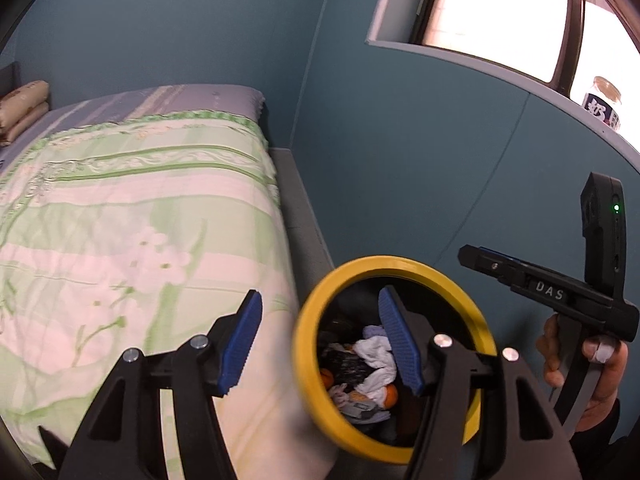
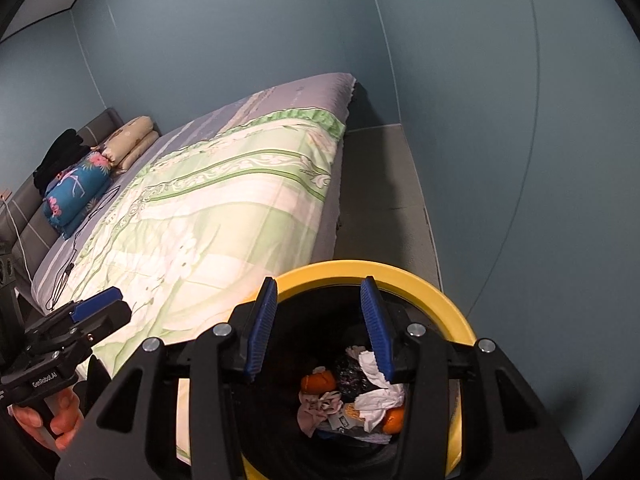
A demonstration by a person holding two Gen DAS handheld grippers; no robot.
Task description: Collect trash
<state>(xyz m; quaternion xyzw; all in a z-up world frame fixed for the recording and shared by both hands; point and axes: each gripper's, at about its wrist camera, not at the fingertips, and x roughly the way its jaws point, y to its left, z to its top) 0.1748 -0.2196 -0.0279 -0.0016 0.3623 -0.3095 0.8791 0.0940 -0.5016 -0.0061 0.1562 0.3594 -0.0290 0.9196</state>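
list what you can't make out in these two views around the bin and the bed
- Trash bin: its lower rim is cut off by the right wrist picture's edge; the right gripper covers part of its mouth.
- Trash in the bin: a jumble, pieces too dim to name; the left gripper hides some.
- Jar on the sill: glare washes out its label.
- Bed: near end hidden by the gripper body.

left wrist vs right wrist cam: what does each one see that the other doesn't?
Left wrist only: the window, a bottle on its sill, and the right gripper from outside, held by a hand.

Right wrist only: the headboard, a blue floral bundle, dark clothing, a black cable on the bed, and the left gripper from outside.

Both: the yellow-rimmed bin with trash inside, the green floral quilt, beige pillows, teal walls. Both grippers' fingers are open and empty.
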